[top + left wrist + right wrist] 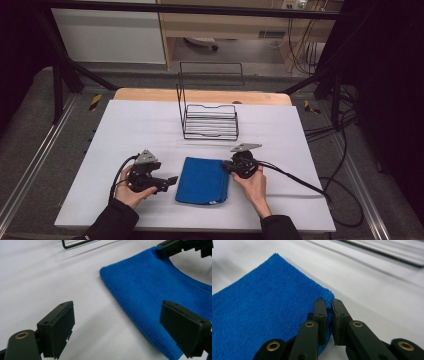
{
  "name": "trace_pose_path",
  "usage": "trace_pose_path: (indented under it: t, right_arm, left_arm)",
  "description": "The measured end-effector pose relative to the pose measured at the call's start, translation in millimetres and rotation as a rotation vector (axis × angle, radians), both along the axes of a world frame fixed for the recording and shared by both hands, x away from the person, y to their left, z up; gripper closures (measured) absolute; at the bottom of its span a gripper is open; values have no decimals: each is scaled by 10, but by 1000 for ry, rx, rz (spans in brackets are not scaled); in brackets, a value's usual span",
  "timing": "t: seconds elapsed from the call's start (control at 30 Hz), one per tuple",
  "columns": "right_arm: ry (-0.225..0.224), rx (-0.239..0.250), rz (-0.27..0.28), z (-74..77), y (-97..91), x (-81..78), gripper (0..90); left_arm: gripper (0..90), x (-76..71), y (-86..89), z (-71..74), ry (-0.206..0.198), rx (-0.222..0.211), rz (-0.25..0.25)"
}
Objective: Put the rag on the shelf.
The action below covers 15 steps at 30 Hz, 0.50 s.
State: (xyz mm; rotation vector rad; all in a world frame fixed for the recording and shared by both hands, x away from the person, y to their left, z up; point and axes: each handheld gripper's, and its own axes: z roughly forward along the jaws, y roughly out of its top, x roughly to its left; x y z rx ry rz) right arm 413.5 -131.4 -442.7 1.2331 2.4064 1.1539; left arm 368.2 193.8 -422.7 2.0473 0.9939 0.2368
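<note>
While the white tabletop (125,130) sits in a dim room, my right hand-held gripper (329,305) clamps the blue towel (202,180) (its corner). My left hand-held gripper (117,327) gapes apart beside it; the wire rack (210,117) is cut off there.

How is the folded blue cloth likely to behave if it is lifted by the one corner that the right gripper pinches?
The blue cloth looks like soft terry, so it would probably droop rather than stay flat. It lies folded in layers, so these may fall open when lifted. The right gripper pinches only a corner; the fuzzy pile should grip well, and the cloth seems light.

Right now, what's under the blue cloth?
The blue cloth lies folded flat on the white table. Anything beneath it is covered. The right gripper pinches one corner.
</note>
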Motion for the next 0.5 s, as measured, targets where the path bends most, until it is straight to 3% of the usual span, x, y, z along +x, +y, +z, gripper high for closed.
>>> trace_pose_path:
  t: [0.1,0.17,0.3,0.4,0.5]
  right_arm:
    - [-37,-3,29,-9,9,43,836]
    - [-39,-4,31,-4,5,44,836]
    - [-71,18,45,94,-38,24,837]
    - [-84,14,47,109,-47,22,836]
    - [-71,-10,42,72,-35,31,831]
  left_arm:
    - [128,-1,-7,-6,0,2,-1]
    - [127,0,-10,-12,0,2,0]
    - [128,-4,-15,-15,2,4,-2]
    - [128,-8,-18,-9,-3,1,0]
    - [128,-5,-20,-11,-1,-1,3]
